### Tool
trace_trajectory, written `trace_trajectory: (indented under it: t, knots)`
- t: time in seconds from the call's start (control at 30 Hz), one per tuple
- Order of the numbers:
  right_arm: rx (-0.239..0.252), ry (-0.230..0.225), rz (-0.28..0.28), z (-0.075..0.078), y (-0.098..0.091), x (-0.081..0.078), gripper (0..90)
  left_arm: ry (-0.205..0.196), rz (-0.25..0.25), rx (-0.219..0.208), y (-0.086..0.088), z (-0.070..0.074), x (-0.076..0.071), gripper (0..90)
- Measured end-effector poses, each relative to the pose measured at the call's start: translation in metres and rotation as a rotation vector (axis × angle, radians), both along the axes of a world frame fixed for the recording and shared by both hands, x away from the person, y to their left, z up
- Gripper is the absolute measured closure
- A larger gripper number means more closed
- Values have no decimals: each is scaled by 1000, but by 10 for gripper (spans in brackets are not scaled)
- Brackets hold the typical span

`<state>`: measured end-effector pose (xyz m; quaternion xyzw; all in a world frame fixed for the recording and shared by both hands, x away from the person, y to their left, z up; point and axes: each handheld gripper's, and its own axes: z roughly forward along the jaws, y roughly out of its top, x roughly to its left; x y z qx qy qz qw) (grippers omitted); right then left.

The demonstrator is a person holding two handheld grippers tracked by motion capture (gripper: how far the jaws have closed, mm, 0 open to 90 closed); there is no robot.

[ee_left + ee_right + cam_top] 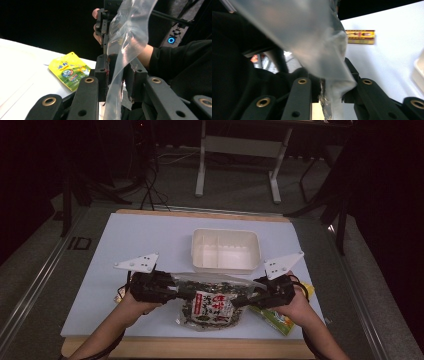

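Two hand-held grippers grip one clear bag of seaweed snack [209, 304] by its opposite upper corners, near the front edge of the white table [130, 245]. In the high view the left gripper [176, 290] holds the bag's left top corner and the right gripper [243, 299] holds its right top corner; the bag hangs between them with its printed label facing up, and its lower part rests on the table. In the left gripper view the jaws stand narrow, with the transparent film [125, 50] pinched between the pads and rising upward; the right gripper [105, 35] and its hand [97, 25] appear farther off on the same film. In the right gripper view the jaws are drawn in on a crumpled fold of the clear film [312, 45], which is pressed between the pads. A white two-compartment tray [225, 251] sits on the table just beyond the bag, toward the far side, and is empty. A yellow-green packet [280, 319] lies flat on the table to the right, near the front edge, partly under the right hand [300, 302]. A small yellow wrapper with red print [360, 36] lies flat on the table beyond the right gripper's jaws, well apart from the bag. The left hand [132, 304] grasps its gripper from the near side.
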<state>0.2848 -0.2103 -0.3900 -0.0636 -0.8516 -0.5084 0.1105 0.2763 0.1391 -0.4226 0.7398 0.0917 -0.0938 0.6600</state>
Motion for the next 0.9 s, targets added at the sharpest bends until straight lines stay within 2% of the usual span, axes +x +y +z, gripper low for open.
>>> trace_trajectory:
  t: [0.03,0.13,0.17,0.2,0.23,0.27,0.3,0.33,0.37,0.4,0.43,0.47,0.5,0.53,0.57,0.63,0.67,0.7,0.73,0.83,0.9]
  knots:
    - [14,6,2,0,-1,0,767,0,-15,-8,0,-2,3,732]
    - [20,-4,-4,1,-1,-2,770,-8,-3,-13,0,-3,4,716]
    - [13,-17,-4,3,-1,-3,770,-28,10,-1,-1,-3,4,685]
    - [13,-17,-4,3,-1,-3,770,-28,10,-1,-1,-3,4,600]
    - [20,-27,-18,6,-3,-4,771,-46,62,6,-1,-3,2,513]
    - [27,-31,-26,8,-4,-4,771,-41,87,11,-2,-3,1,470]
    - [33,-36,-42,11,-6,-3,771,-52,126,15,-1,-3,0,418]
    - [33,-36,-42,11,-6,-3,771,-52,126,15,-1,-3,0,373]
    - [39,-47,-77,16,-11,-2,771,-64,171,12,0,-4,-1,321]
    - [39,-47,-77,16,-11,-2,771,-71,198,23,1,-3,-2,273]
    - [40,-68,-122,21,-16,-1,771,-83,227,27,2,-3,-3,253]
    - [40,-68,-122,21,-16,-1,771,-97,261,21,3,-3,-5,253]
    - [39,-84,-178,26,-21,1,770,-117,277,22,5,-3,-6,141]
    - [39,-84,-178,26,-21,1,770,-122,303,24,5,-3,-8,141]
    - [46,-105,-235,30,-26,3,770,-128,340,25,6,-3,-9,135]
    - [50,-115,-256,31,-27,4,770,-128,378,25,7,-4,-11,122]
    - [51,-140,-311,35,-30,5,770,-122,383,27,7,-5,-11,22]
    - [54,-154,-339,36,-31,6,770,-115,391,37,7,-6,-11,12]
    - [54,-154,-339,36,-31,6,770,-116,407,51,7,-7,-13,12]
    - [63,-188,-419,40,-31,10,770,-146,457,85,7,-12,-19,11]
    - [65,-211,-492,42,-31,15,770,-168,497,106,7,-15,-22,11]
